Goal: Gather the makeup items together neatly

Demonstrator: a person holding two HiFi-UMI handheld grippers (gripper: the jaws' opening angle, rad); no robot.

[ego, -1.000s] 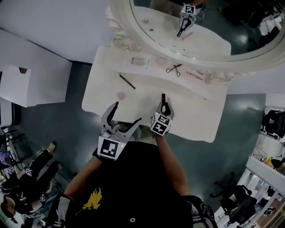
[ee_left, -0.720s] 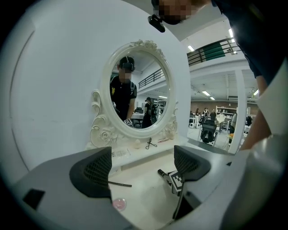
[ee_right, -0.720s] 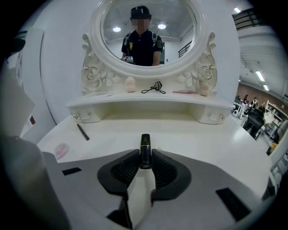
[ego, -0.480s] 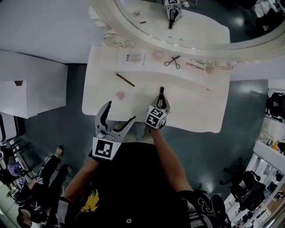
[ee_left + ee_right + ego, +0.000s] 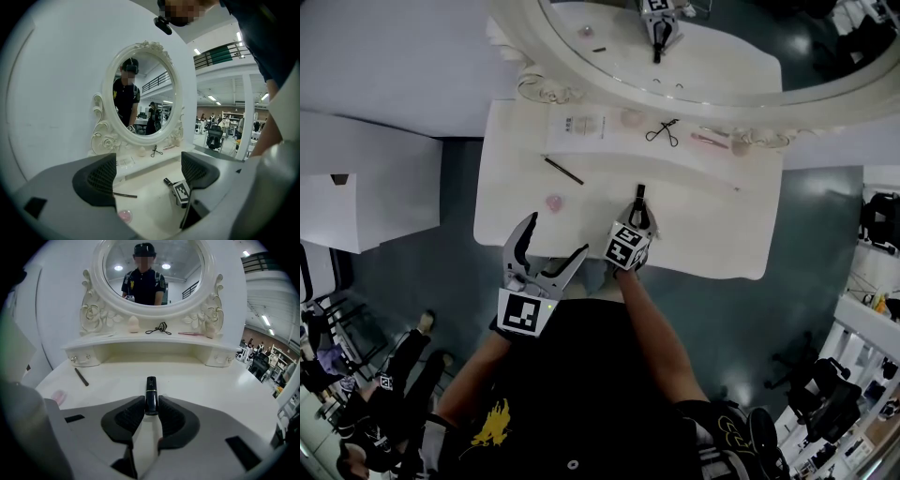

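- Jaws of the right gripper (image 5: 151, 409) stood nearly together, clamped on the near end of a slim black cosmetic tube (image 5: 151, 397) at lower centre of the right gripper view; the tube's free end pointed toward the oval white-framed mirror (image 5: 731, 66).
- The left gripper (image 5: 551, 246) hung wide open with nothing between its pads, over the near edge of the white dressing table (image 5: 712, 234), left of centre in the head view.
- A thin black pencil (image 5: 564, 170) and a small pink round item (image 5: 553, 201) lay apart on the tabletop above that gripper.
- A black eyelash curler (image 5: 663, 131) lay on the raised shelf, top centre.

Dressing table (image 5: 712, 234) holds dark pencil (image 5: 564, 170), pink disc (image 5: 553, 202).
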